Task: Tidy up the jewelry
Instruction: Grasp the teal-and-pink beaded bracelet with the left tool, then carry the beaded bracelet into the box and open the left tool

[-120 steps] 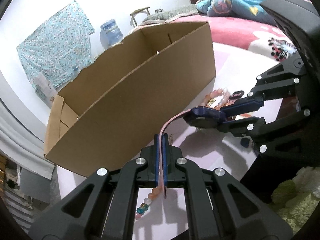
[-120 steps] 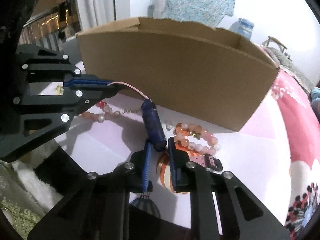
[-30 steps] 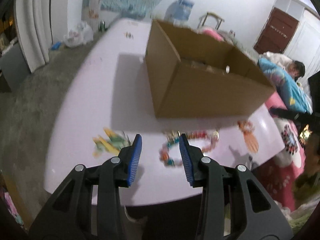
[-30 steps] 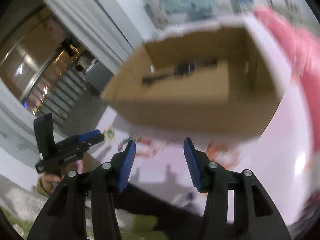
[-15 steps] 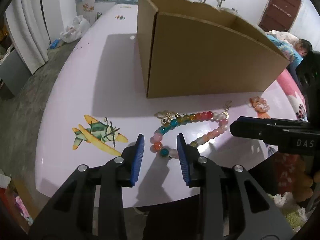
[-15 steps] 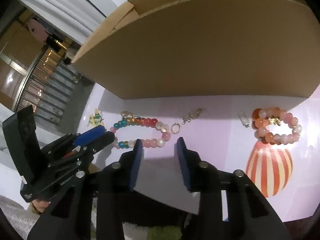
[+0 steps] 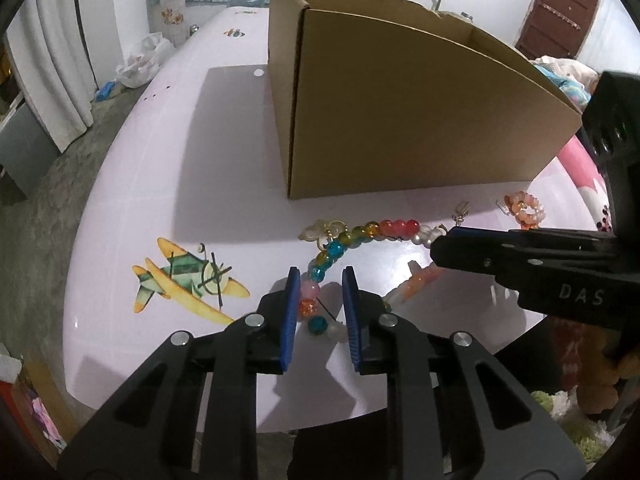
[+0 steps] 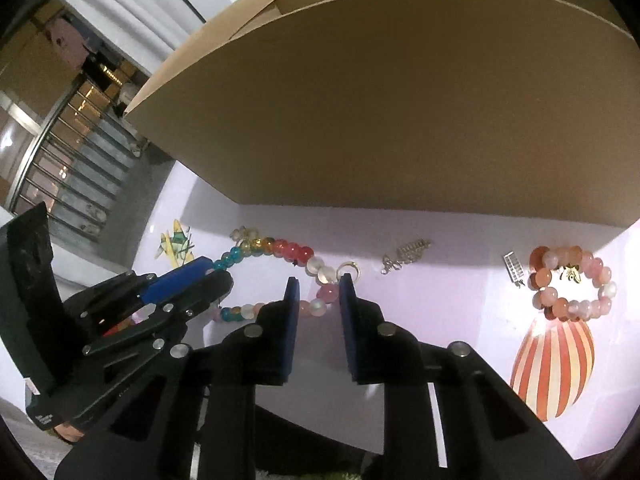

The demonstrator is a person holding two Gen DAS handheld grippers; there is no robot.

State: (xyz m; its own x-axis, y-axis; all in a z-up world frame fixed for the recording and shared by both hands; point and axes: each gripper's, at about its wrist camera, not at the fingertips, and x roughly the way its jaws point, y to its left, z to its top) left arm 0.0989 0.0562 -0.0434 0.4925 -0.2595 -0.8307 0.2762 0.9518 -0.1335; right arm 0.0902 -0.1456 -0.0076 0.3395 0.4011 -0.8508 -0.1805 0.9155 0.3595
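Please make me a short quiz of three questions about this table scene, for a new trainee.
1. True or false: the multicoloured bead strand lies inside the cardboard box.
2. Which print is right beside the pink-orange bracelet? A) airplane B) striped balloon C) flower
3. What is between the fingers of the left gripper?
Key: 1 false: it lies on the table. 2 B. 3 One end of the bead strand; the fingers have just been closing, not yet clamping.
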